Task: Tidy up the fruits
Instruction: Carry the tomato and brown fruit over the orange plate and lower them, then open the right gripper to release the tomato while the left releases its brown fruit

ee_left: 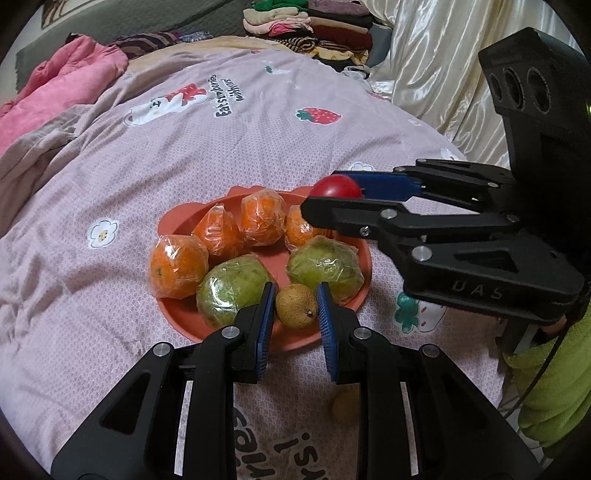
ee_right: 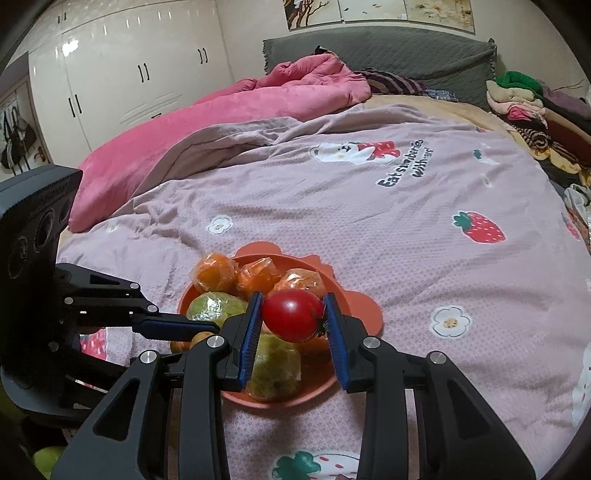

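- The orange plate (ee_left: 184, 321) sits on the bed, on a pale pink blanket (ee_left: 110, 166) with strawberry and bear pictures.
- On the plate are round oranges (ee_left: 177, 267) and two green fruits (ee_left: 231, 290), each wrapped in shiny, crinkly plastic.
- The left hand-held gripper (ee_left: 295, 306) has its blue ridged pads on both sides of a small brown fruit (ee_left: 296, 305) at the plate's near edge. It looks to be gripping it, though a thin gap shows on one side.
- The right hand-held gripper (ee_right: 293, 317) is squeezed on a smooth red tomato (ee_right: 291, 319), up over the plate.
- In the left view, the right gripper's black arm covers part of one orange.
- Another small brown fruit (ee_left: 345, 408) lies on the blanket, partly hidden behind the left gripper.
- A fluffy pink quilt (ee_right: 207, 118) is bunched up farther back, and folded clothes (ee_left: 306, 26) are stacked by the far edge.
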A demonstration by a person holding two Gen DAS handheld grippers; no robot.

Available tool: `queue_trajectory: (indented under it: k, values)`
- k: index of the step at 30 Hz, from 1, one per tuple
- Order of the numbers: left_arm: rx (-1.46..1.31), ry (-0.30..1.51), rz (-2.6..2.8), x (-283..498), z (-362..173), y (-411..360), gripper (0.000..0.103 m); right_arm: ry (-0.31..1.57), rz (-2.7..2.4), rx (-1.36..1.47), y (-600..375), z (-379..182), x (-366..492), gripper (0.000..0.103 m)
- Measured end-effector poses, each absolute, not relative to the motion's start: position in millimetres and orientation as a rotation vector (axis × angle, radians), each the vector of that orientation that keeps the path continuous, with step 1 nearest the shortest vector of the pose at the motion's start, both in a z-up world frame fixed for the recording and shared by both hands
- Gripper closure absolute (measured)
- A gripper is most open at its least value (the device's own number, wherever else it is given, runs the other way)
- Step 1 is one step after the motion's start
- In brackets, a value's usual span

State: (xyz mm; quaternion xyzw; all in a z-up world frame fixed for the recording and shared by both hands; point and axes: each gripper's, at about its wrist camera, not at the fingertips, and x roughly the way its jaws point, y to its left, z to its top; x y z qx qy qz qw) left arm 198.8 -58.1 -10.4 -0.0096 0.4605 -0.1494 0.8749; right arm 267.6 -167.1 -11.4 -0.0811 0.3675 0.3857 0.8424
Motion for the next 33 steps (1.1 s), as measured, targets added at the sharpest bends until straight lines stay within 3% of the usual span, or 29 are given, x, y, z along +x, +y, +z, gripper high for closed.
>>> queue_trajectory:
  k: [33]
  values:
    - [-0.027, 0.95, -0.306, 199, -10, -59, 0.087, 0.827, 0.83, -0.095, -170, -18, 276, 0.07]
